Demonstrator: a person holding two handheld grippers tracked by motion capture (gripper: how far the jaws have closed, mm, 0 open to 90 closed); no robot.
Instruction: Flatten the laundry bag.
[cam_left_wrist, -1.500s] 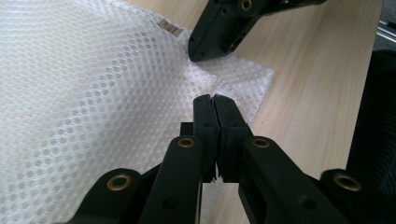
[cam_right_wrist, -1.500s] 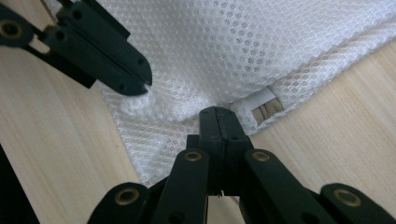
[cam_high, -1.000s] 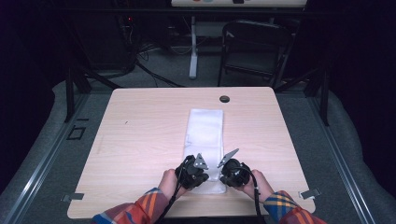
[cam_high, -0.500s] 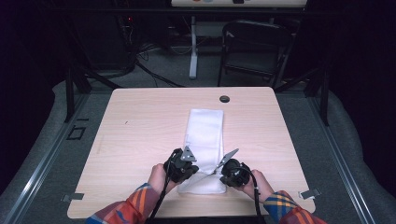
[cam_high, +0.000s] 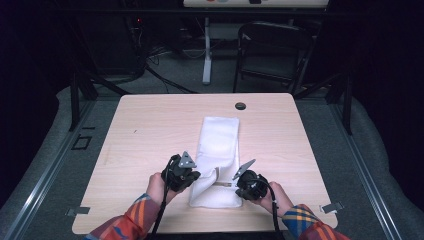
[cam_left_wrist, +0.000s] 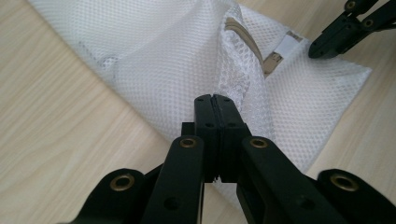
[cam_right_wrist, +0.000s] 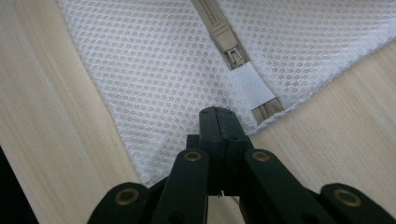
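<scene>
Claws (cam_left_wrist: 212, 100) (cam_right_wrist: 218, 114) clamped on mesh bag (cam_high: 219, 150).

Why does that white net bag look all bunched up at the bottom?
The left gripper pinches the white mesh bag and lifts a fold beside its zipper, while the right gripper clamps the near edge. Nothing looks torn.

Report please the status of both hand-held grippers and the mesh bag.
Left hand-held gripper shut on mesh bag, fold lifted. Right hand-held gripper shut on bag edge near zipper. Nothing in the way.

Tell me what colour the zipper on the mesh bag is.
Beige; the zipper on the white mesh bag shows best in the right gripper view.
</scene>
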